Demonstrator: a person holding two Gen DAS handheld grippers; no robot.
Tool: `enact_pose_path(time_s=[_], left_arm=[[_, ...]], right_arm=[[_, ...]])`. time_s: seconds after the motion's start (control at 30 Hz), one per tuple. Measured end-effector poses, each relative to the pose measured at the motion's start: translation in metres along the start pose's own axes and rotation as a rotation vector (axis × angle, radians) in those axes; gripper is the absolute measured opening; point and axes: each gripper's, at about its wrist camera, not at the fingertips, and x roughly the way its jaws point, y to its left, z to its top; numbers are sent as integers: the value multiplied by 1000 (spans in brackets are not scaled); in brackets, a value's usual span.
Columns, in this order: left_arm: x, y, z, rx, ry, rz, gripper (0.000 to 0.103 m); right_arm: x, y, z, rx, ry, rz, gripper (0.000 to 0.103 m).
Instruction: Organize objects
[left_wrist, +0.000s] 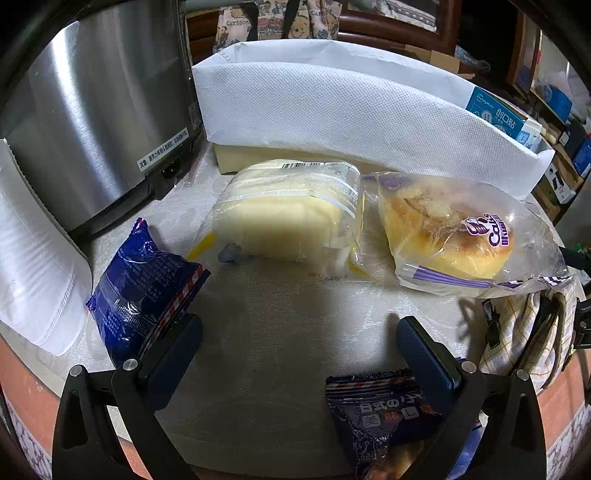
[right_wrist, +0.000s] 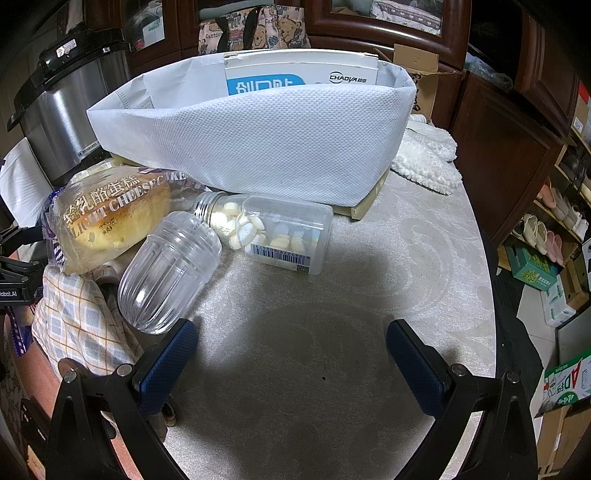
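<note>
My left gripper (left_wrist: 299, 332) is open and empty above bare tabletop. A blue snack pack (left_wrist: 144, 291) lies by its left finger, a dark blue snack pack (left_wrist: 380, 417) under its right finger. Ahead lie a bagged pale loaf (left_wrist: 288, 214) and a bagged cheesecake bun (left_wrist: 447, 236), which also shows in the right wrist view (right_wrist: 110, 218). My right gripper (right_wrist: 291, 339) is open and empty. A clear ribbed jar (right_wrist: 170, 273) lies by its left finger, a clear bottle of white tablets (right_wrist: 273, 232) ahead. A white fabric bin (right_wrist: 266, 147) (left_wrist: 343, 110) holds a blue-and-white box (right_wrist: 299, 77).
A steel cooker (left_wrist: 96, 110) stands at the left, with a second white fabric bin (left_wrist: 33, 266) in front of it. A checked cloth pouch (right_wrist: 77, 321) lies at the table's near left in the right wrist view. A white fluffy cloth (right_wrist: 424, 158) lies by the table's right edge (right_wrist: 484, 258).
</note>
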Motion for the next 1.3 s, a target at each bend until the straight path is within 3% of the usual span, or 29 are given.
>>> enact_pose_path(time_s=[1.3], left_arm=[[0, 1, 0, -1, 0, 0, 103]], right_arm=[[-2, 2, -1, 1, 0, -1, 103]])
